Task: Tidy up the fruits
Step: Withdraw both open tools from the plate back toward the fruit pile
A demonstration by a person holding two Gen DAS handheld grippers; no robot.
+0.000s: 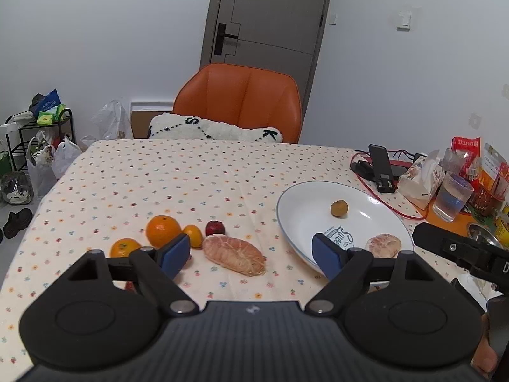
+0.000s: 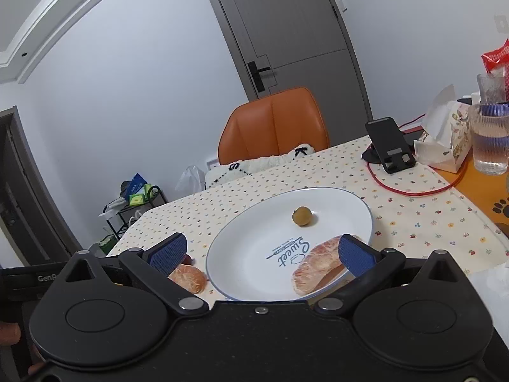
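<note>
**Fruit sort partway: two pieces plated, five were left on the cloth**

Tabletop carried everything, under a dotted cloth. The white plate sat toward its right edge. You had two items on it: a peeled pomelo segment at the near rim, and a small brown round fruit nearer the plate's middle.

Off the plate, left of it and toward the near edge, five pieces waited, largest down:
- second peeled pomelo segment, lying flat, long axis running from far-left to near-right, near end pointing roughly at the plate's near rim
- large orange
- smaller orange, nearest the left edge
- small orange fruit, touching or just beside the large orange, can't tell which
- dark red fruit, just behind the loose segment

Plated segment lay with its long axis roughly along the near rim, in the right wrist view.

Tools: your left gripper was spread wide and empty, hovering with the loose segment between its pads. Your right gripper was also spread and holding nothing, over the plate's near rim; its right pad overlapped the plated segment in view, contact not clear.

My read: under half done. The loose segment looked like the next pick.
</note>
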